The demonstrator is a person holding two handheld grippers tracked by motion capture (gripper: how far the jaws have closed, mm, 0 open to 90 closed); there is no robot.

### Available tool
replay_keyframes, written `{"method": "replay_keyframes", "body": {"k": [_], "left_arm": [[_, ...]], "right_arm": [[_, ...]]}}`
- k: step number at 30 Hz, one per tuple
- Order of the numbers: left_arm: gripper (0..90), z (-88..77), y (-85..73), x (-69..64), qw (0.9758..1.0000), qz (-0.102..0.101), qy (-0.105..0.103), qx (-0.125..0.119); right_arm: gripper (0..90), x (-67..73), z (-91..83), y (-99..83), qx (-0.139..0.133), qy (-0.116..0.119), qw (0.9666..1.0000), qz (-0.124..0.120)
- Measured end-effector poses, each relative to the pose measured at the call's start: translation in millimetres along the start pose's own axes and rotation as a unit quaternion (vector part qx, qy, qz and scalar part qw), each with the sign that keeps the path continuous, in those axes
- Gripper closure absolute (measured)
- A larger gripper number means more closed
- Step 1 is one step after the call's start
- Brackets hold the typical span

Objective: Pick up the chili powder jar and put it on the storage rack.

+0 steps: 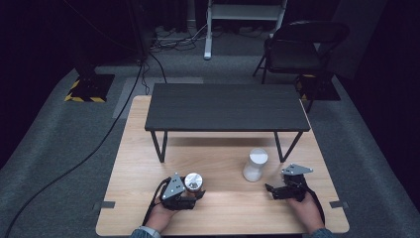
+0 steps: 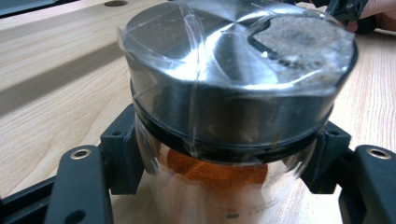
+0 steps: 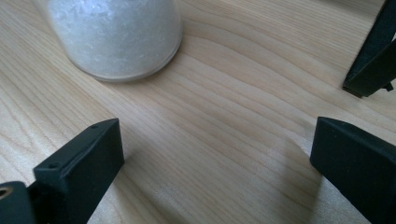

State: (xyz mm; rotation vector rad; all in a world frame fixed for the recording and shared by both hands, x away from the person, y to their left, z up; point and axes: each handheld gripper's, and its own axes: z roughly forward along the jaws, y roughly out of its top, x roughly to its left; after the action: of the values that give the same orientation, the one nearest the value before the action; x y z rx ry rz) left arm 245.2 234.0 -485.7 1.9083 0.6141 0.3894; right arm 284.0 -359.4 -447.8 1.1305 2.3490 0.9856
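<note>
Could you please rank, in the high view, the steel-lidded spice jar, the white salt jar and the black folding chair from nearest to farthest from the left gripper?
1. Steel-lidded spice jar: clamped in the left gripper.
2. White salt jar: on the table, off to the right.
3. Black folding chair: on the floor beyond the table, far right.

Spice jar (image 1: 193, 182): clear body, orange powder inside, shiny metal lid wrapped in clear film; stood upright on tabletop, near left, clamped between left claw (image 1: 190, 191) jaws.
</note>
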Motion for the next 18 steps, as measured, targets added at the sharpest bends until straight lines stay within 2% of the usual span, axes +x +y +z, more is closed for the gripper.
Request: {"method": "replay_keyframes", "body": {"k": [18], "left_arm": [[30.0,0.7,2.1,-2.7,1.0000,0.002,0.006,0.006]], "right_arm": [[2.4,0.9,-0.2,-0.2,0.000,-0.002,1.0000,0.002]]}}
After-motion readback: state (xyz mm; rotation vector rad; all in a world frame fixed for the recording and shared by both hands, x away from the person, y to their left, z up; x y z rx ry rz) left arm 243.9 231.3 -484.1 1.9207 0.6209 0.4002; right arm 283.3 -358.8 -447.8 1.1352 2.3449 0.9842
